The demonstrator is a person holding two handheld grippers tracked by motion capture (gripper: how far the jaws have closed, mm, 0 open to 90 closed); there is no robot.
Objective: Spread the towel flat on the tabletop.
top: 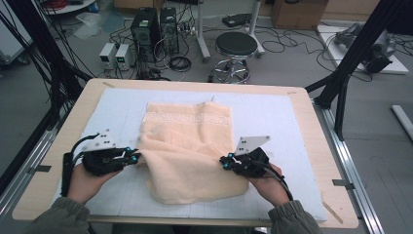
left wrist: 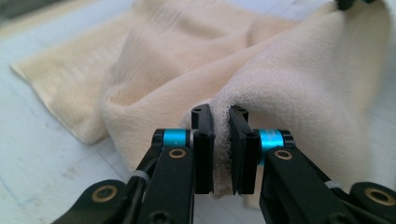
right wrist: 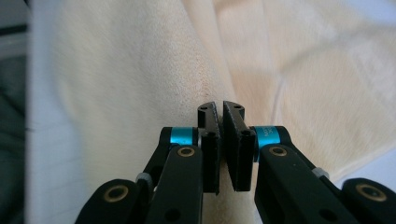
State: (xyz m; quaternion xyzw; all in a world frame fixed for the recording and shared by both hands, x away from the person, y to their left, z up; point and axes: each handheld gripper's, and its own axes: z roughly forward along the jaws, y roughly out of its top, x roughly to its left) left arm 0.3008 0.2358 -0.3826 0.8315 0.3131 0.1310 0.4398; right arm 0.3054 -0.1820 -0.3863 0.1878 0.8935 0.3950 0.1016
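Towel [top: 187,151], pale peach and fluffy, lies rumpled on a white gridded mat [top: 272,117] that covers the wooden surface [top: 311,126]. Its far part lies flat, with a woven patterned band running across near the far edge. Its near part is lifted into a loose fold between the two grippers, and a lower layer spreads flat toward the person.

The left gripper [top: 132,157] is at the towel's left edge. In the left gripper view its jaws pinch a thin hemmed edge of the towel [left wrist: 289,84], cloth showing between the pads [left wrist: 203,154]; the fabric rises from there in a soft ridge.

The right gripper [top: 228,162] is at the towel's right side. In the right gripper view its jaws are pressed almost together on a fold of the towel [right wrist: 140,79], which drapes away above and to both sides.

Each hand [top: 85,183] grips its tool from the near edge of the surface, sleeves showing at the bottom.

Beyond the surface, on the floor, stand a stool [top: 235,46], computer towers [top: 145,29] and tangled cables.
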